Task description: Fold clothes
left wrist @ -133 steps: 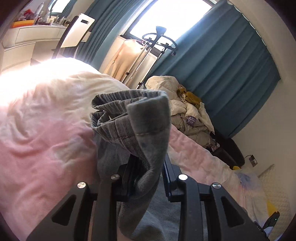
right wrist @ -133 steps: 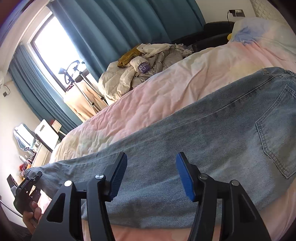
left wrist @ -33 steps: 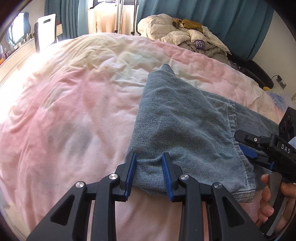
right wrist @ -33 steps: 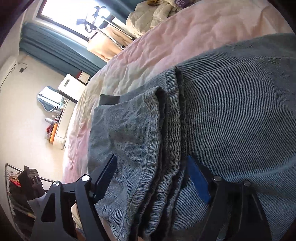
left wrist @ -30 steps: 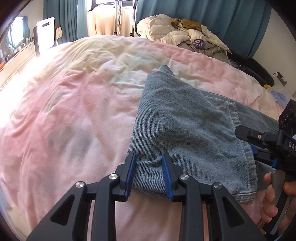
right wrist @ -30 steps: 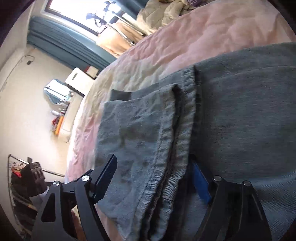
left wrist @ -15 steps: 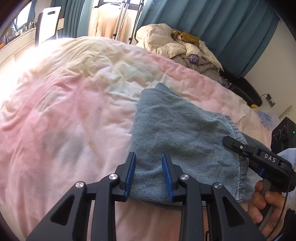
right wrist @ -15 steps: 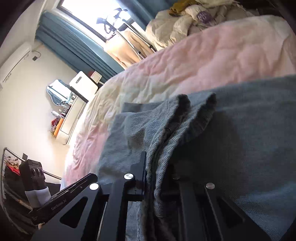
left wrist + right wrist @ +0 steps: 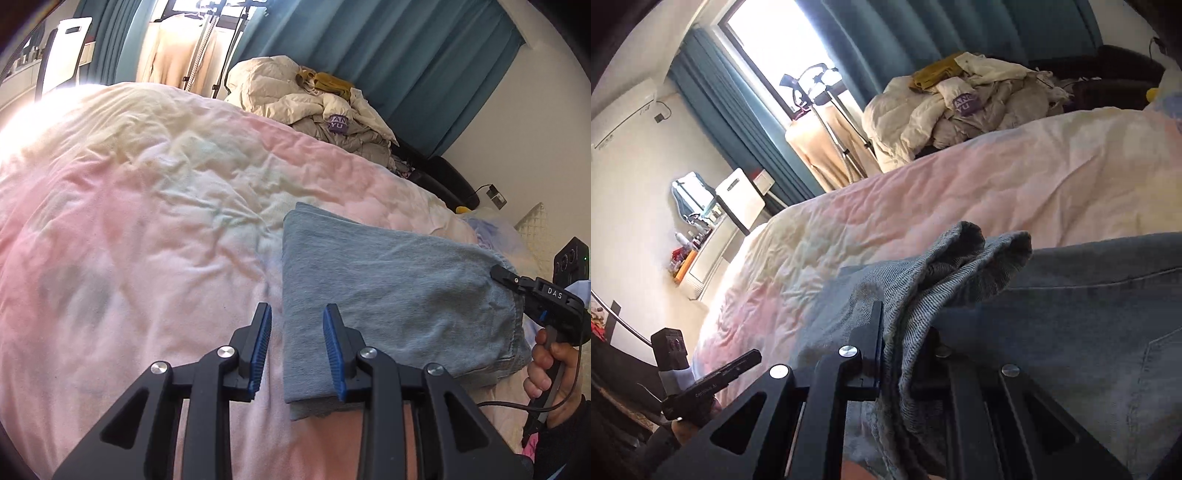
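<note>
Light blue jeans (image 9: 388,295) lie folded on a pink and cream duvet (image 9: 147,221). My left gripper (image 9: 295,350) hovers over the near fold edge with its blue pads apart. The denim edge sits between the fingers, and bedding shows between the left pad and the cloth. My right gripper (image 9: 905,354) is shut on a bunched wad of the jeans (image 9: 960,266) and holds it up off the layer beneath. In the left wrist view the right gripper (image 9: 496,273) bites the far right edge of the jeans, with a hand (image 9: 550,354) on its handle.
A heap of cream jackets and clothes (image 9: 314,99) lies past the bed in front of teal curtains (image 9: 424,55). A garment stand (image 9: 827,122), a white chair (image 9: 738,199) and a dresser (image 9: 701,258) stand to the left. The left gripper's body (image 9: 713,380) shows low left.
My right gripper went from wide open around the stacked hems to shut on them and raised the bunch. The left gripper tilted up slightly, and the fold edge stayed between its fingers.
</note>
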`<state>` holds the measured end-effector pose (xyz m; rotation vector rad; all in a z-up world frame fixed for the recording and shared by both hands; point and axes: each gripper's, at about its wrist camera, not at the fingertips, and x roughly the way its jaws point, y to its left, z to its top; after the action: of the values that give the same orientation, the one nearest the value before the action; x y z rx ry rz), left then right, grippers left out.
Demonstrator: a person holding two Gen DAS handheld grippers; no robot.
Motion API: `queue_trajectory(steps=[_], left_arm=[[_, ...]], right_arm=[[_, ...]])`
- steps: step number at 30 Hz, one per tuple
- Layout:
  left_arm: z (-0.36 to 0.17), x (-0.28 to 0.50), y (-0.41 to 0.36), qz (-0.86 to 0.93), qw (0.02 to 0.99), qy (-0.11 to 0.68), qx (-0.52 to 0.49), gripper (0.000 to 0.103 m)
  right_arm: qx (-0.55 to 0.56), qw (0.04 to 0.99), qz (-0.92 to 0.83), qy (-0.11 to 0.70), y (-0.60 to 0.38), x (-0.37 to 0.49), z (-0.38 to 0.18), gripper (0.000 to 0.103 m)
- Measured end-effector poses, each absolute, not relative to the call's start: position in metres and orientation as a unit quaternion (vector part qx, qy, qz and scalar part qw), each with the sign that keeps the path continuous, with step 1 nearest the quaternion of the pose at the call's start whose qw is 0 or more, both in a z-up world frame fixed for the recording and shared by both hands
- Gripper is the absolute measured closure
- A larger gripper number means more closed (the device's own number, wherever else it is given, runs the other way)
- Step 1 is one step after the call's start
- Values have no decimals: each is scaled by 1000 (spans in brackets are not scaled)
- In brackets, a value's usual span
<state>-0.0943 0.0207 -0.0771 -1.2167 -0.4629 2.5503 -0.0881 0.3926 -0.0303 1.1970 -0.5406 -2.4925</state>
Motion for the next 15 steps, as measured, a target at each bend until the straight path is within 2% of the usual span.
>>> queue_trajectory(steps=[5, 7, 12, 15], left_arm=[[-93, -100, 37, 875, 132, -123, -448, 73], [-98, -102, 41, 874, 131, -114, -454, 73], [-96, -101, 39, 878, 131, -117, -446, 73], [-90, -98, 39, 881, 141, -121, -435, 73]], right_arm=[[491, 107, -832, -236, 432, -92, -103, 92], [512, 87, -819, -243, 437, -91, -121, 77], [516, 31, -823, -235, 440, -85, -111, 55], [490, 1, -844, -218, 434, -77, -87, 54]])
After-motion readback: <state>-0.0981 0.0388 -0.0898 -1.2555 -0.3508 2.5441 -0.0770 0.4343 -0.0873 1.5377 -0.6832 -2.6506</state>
